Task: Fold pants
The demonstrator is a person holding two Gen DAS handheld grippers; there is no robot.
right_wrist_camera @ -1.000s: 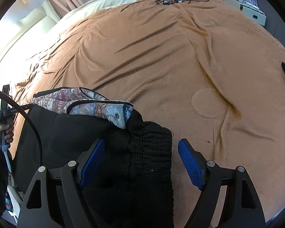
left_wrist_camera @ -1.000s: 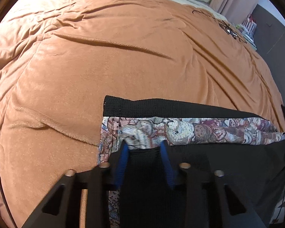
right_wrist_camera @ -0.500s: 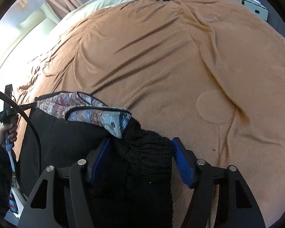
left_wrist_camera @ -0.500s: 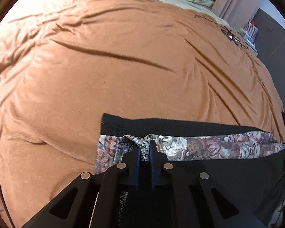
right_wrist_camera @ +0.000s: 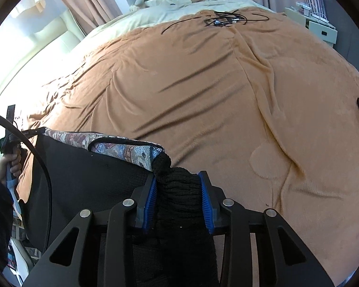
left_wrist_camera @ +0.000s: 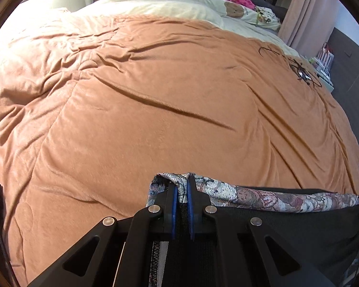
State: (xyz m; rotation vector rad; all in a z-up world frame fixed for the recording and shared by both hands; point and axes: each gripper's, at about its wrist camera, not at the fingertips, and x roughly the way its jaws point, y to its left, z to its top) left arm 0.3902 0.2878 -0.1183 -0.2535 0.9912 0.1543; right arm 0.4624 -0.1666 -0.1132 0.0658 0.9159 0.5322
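The pants lie at near edge of the brown blanket. Left gripper pinches the patterned hem, fingers nearly together. Right gripper has just been closing w/ the black ribbed waistband between, pads pressing it.
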